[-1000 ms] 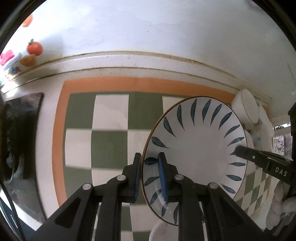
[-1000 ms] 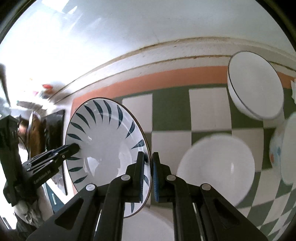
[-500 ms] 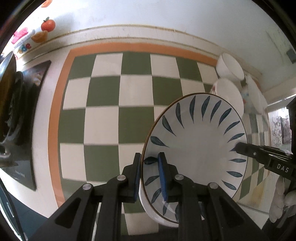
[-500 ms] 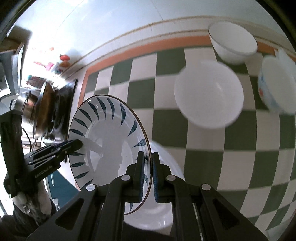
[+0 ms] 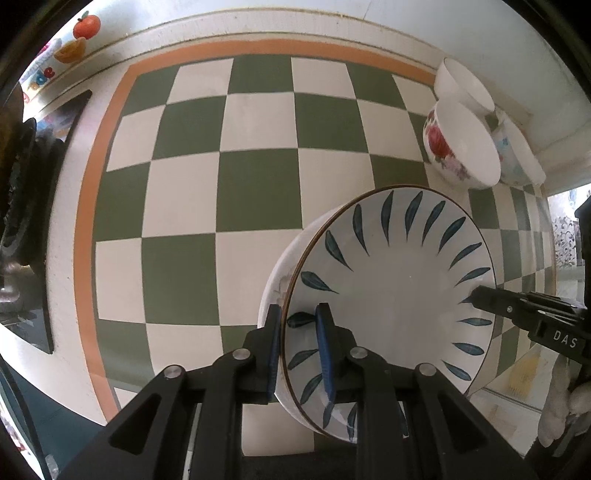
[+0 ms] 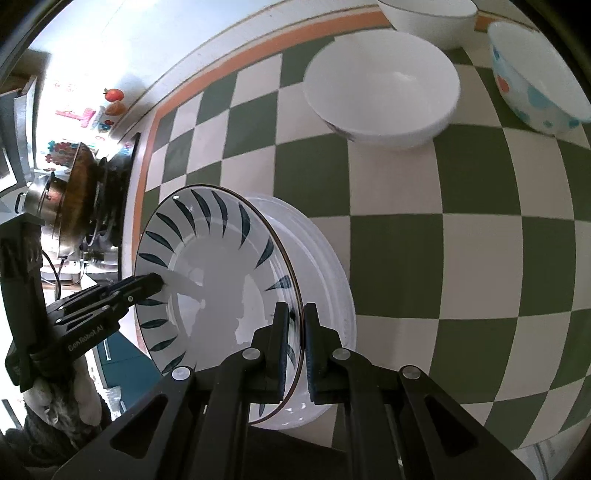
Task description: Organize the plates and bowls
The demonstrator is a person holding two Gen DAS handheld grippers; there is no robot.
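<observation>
Both the left gripper (image 5: 297,349) and right gripper (image 6: 295,345) have their jaws clamped on opposite rims of the leaf-patterned plate (image 5: 391,295), held just above a stack of white plates (image 6: 325,280). Beneath lies the green-and-white checked bench (image 5: 192,192) with an orange border. Three bowls (image 6: 384,88) sit near the white wall (image 5: 332,18); a stove with a pan (image 6: 77,192) stands at the bench's far side.

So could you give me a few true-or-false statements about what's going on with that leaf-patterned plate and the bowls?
1. Both grippers clamp the leaf-patterned plate. True: left gripper, right gripper, on opposite rims.
2. The plate lies flat on the checkered cloth. False: it is held above a white plate.
3. Three bowls stand on the cloth. True.
4. The floral bowl is upside down. False: it stands upright.
</observation>
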